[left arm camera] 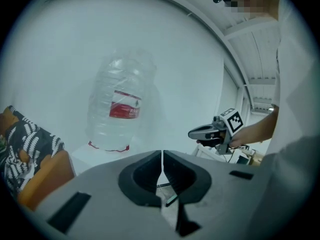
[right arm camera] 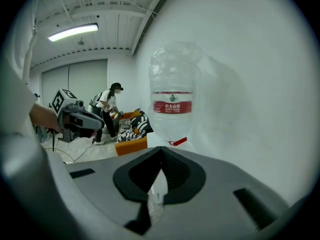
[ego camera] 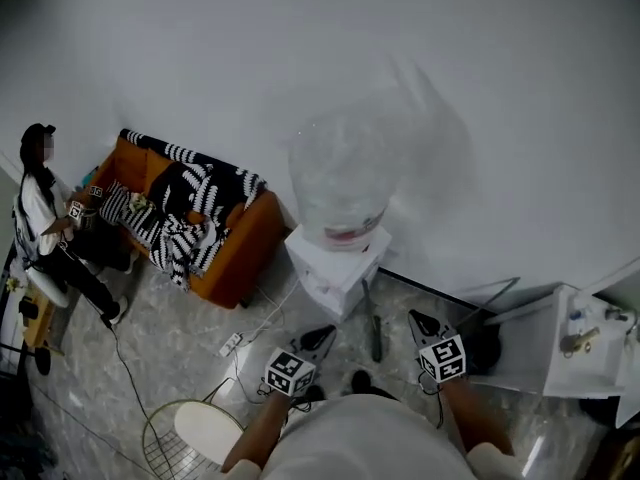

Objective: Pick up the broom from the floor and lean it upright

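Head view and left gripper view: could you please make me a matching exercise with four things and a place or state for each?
Things:
1. water bottle
2. sofa
3. left gripper
4. power strip

Place or state:
A. lying on the floor
B. jaws shut, nothing between them
C. orange, under a striped blanket
D. on top of a white box

Pairs: 1-D, 2-C, 3-B, 4-A

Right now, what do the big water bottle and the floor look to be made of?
Water bottle: probably clear, glossy plastic; the wall shows through it around the red label.
Floor: polished stone or marble-look tile, judging by the grey veining and slight sheen.
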Available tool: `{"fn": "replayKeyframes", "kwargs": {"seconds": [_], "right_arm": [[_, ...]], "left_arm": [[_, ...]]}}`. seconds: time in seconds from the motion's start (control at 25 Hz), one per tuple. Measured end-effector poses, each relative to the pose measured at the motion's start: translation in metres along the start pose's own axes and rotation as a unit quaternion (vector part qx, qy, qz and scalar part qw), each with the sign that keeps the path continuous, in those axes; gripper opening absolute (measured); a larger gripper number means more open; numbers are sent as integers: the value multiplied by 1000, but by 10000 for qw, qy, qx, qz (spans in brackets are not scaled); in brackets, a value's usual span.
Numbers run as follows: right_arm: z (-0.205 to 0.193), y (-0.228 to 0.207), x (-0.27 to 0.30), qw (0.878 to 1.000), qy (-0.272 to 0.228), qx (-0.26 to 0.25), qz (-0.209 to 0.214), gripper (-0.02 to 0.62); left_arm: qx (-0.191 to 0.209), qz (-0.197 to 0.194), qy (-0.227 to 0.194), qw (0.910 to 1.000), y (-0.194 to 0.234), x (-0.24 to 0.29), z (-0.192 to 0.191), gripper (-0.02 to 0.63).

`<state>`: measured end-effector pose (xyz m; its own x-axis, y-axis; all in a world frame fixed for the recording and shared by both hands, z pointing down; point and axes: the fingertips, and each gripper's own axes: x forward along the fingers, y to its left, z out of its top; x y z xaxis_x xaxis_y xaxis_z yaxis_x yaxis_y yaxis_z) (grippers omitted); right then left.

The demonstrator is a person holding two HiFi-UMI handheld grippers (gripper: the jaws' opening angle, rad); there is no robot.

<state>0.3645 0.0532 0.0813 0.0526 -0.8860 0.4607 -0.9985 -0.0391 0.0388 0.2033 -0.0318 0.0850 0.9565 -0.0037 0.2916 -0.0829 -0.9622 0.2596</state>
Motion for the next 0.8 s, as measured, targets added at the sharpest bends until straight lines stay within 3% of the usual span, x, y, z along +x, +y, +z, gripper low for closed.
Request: {"fn": "replayKeyframes", "kwargs": {"seconds": [0.28,0.8], "right_arm": [[-9,48,-30,9966,-57,508,-654,0],[-36,134,-110,9862,-80,804,-1447,0]], "left_arm": [[380,-420,152,9983,4,-50,-2,17],[199,-925,281,9951,-8,-109,-38,17]]}}
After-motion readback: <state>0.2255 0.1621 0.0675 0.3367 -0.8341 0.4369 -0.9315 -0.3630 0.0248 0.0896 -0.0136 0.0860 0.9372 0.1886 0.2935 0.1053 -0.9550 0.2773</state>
